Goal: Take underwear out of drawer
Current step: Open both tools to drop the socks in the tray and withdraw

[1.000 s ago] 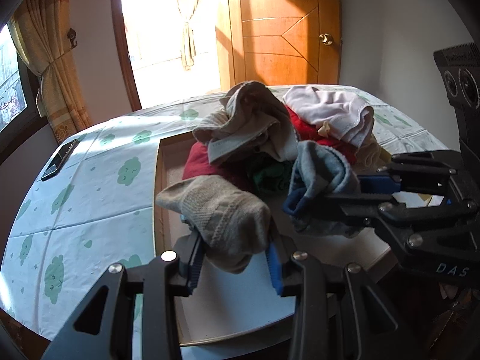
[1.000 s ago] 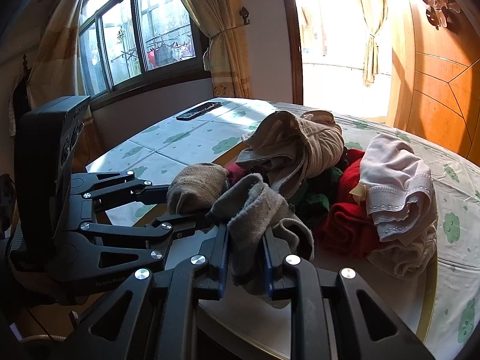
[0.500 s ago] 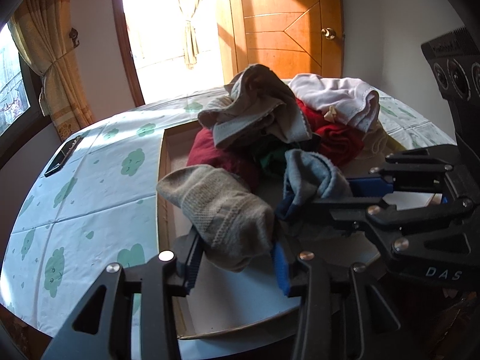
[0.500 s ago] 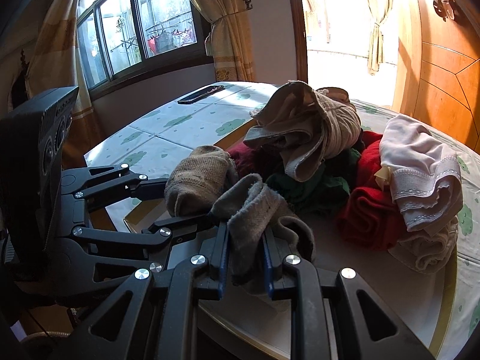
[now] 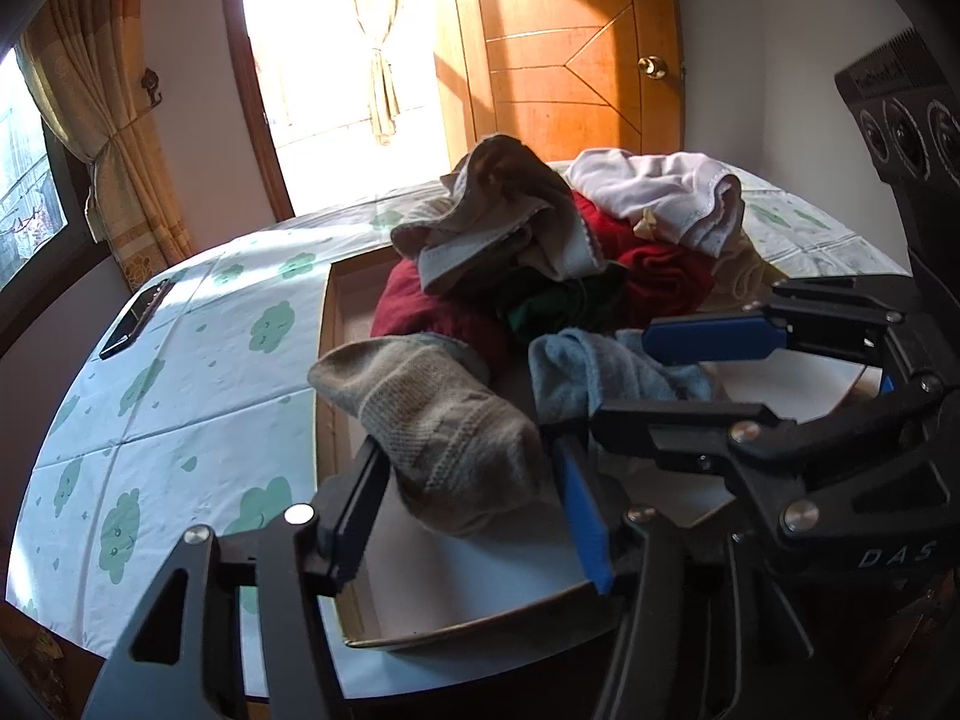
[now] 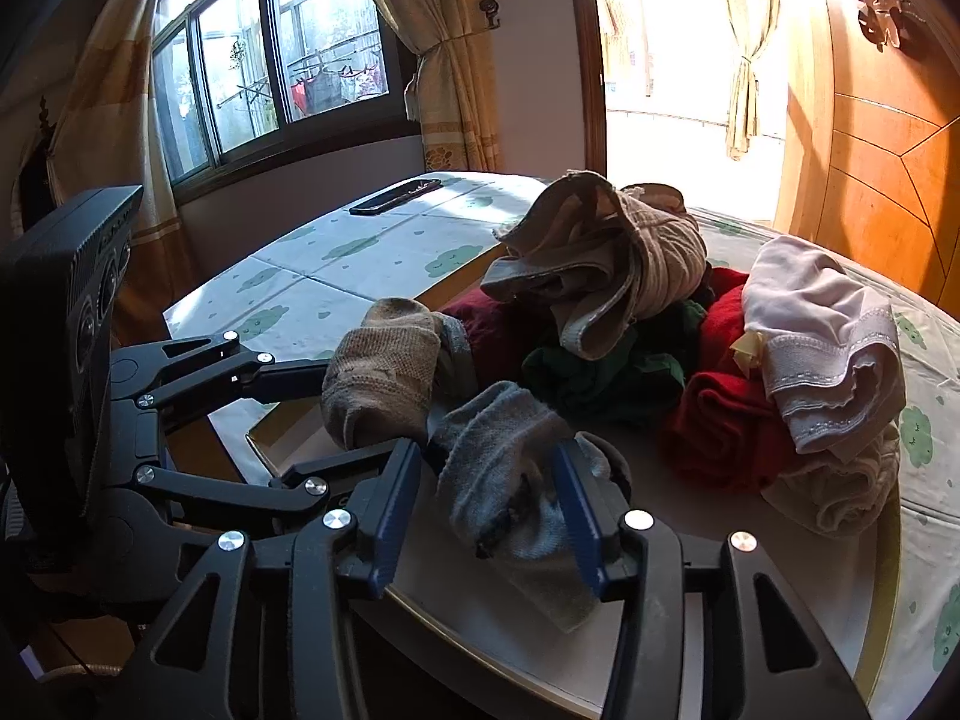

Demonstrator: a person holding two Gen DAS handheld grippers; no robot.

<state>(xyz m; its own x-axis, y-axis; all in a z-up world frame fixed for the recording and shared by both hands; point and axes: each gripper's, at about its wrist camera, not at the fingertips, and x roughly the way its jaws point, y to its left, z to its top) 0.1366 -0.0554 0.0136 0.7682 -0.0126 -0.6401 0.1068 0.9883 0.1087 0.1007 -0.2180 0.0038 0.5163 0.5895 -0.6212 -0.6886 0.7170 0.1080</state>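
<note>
A shallow drawer (image 5: 329, 360) with a white bottom lies on a cloud-print cover. At its far end is a heap of underwear: a beige pair (image 5: 510, 210) on top, a white pair (image 5: 666, 192), red cloth (image 5: 660, 276) and green cloth (image 5: 558, 300). My left gripper (image 5: 465, 480) is opening, and a beige sock (image 5: 444, 432) sits loose between its jaws with a gap at the left pad. My right gripper (image 6: 480, 498) is opening too, around a blue-grey sock (image 6: 510, 468) that leans on its right pad only. The two grippers sit side by side over the drawer's near end.
A black phone (image 5: 135, 318) lies on the cloud-print cover (image 5: 180, 408) to the left of the drawer. Behind stand a wooden door (image 5: 570, 60), a bright doorway with a curtain, and a window (image 6: 270, 66). The drawer's white bottom (image 5: 468, 576) is bare near me.
Both pairs of jaws have spread apart. The beige sock and the blue-grey sock, pinched before, now sit slack between the pads. Neither hand has moved much.
</note>
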